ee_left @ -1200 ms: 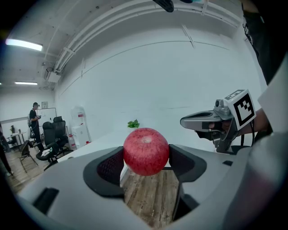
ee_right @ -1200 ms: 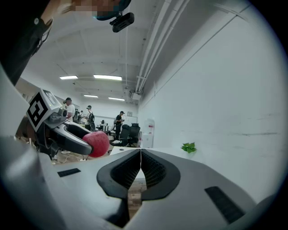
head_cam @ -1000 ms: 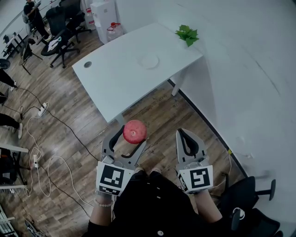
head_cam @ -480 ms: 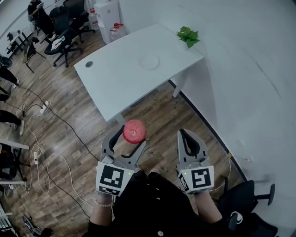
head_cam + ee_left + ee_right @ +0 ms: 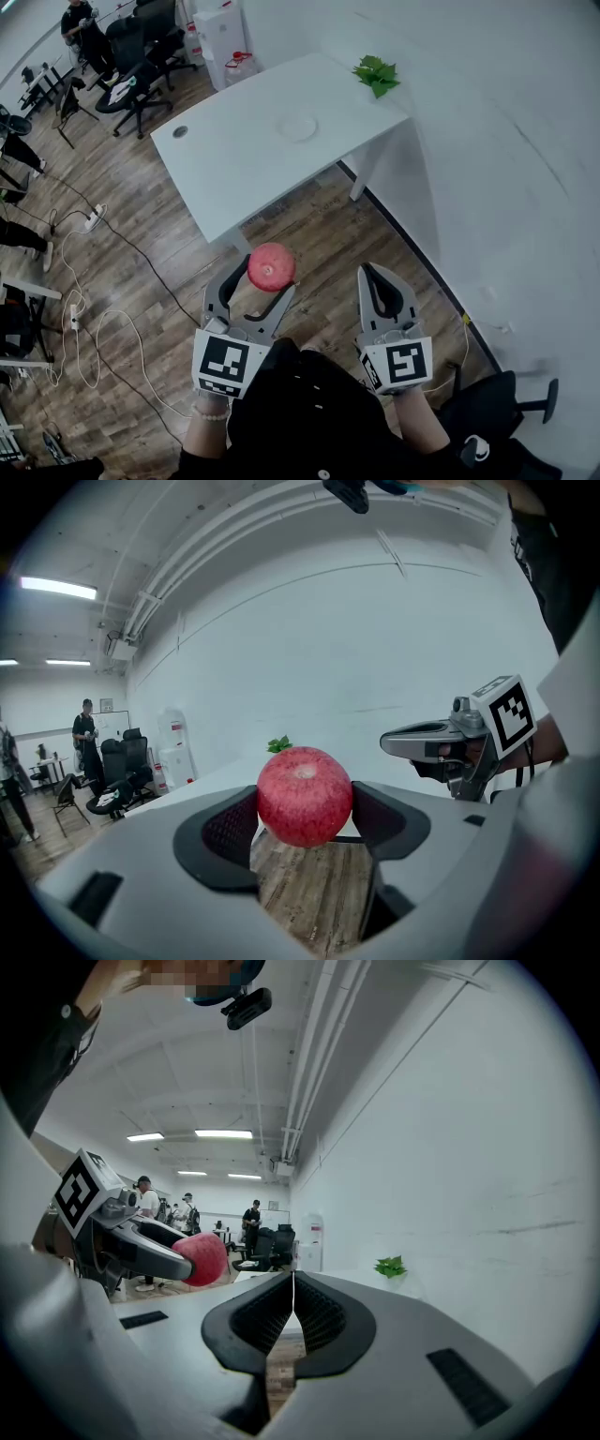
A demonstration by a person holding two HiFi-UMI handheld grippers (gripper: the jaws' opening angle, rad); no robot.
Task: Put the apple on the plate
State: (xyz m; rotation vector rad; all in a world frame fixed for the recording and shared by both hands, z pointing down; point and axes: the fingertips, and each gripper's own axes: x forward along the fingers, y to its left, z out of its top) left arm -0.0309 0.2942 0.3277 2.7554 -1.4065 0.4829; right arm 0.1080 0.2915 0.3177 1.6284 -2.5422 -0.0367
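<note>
A red apple [image 5: 271,266] is clamped between the jaws of my left gripper [image 5: 262,275], held in the air above the wooden floor, short of the white table [image 5: 244,159]. In the left gripper view the apple [image 5: 304,795] fills the gap of that gripper [image 5: 306,810]. A white plate [image 5: 299,127] lies on the table, far ahead of the apple. My right gripper [image 5: 378,276] hangs beside the left one, jaws shut and empty; its own view shows the pads pressed together at the right gripper [image 5: 293,1309], with the apple [image 5: 202,1258] off to the left.
A green plant [image 5: 376,73] sits at the table's far right corner, near the white wall. A round cable hole [image 5: 180,131] marks the table's left end. Office chairs [image 5: 131,70], people and floor cables [image 5: 84,309] lie to the left.
The whole view has shifted slightly; the table sits a little nearer. Both grippers hold the same pose, the apple still in the left one.
</note>
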